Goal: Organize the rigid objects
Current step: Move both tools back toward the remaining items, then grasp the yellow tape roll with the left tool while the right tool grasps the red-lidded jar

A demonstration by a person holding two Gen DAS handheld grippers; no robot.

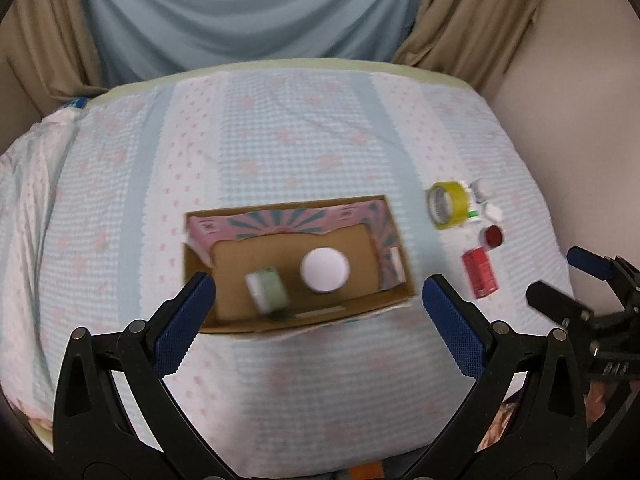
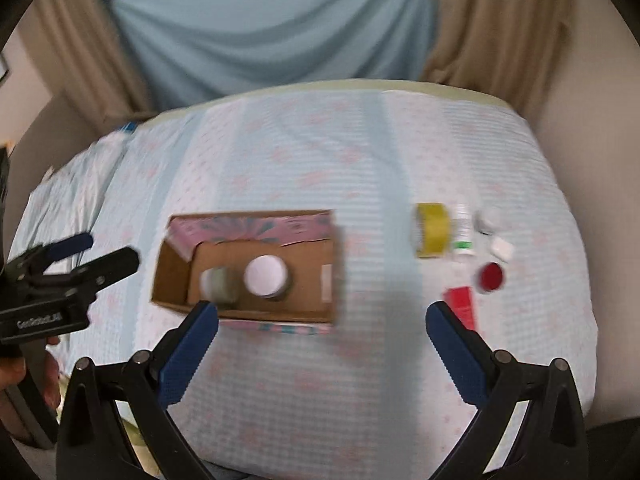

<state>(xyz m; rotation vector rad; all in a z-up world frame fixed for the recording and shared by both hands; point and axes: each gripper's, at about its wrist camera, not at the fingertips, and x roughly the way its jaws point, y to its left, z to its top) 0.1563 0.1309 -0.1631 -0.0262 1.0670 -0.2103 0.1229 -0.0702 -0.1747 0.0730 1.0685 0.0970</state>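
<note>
While you are holding both grippers above the quilted bedspread [image 1: 304, 152], your left gripper [image 1: 316, 320] is gaping wide and gripping nothing, and your right gripper [image 2: 322, 340] is spread just as wide, also empty. The cardboard box [image 1: 396, 280] is sitting open ahead of your left fingers, carrying a white-lidded jar [image 1: 325, 270] and a pale green jar [image 1: 269, 290] lying beside it. Right of the box, well apart, the yellow tape roll [image 1: 448, 204], red tube [image 1: 481, 273], red cap [image 1: 493, 237] and small white pieces [image 1: 486, 200] are lying clustered together.
</note>
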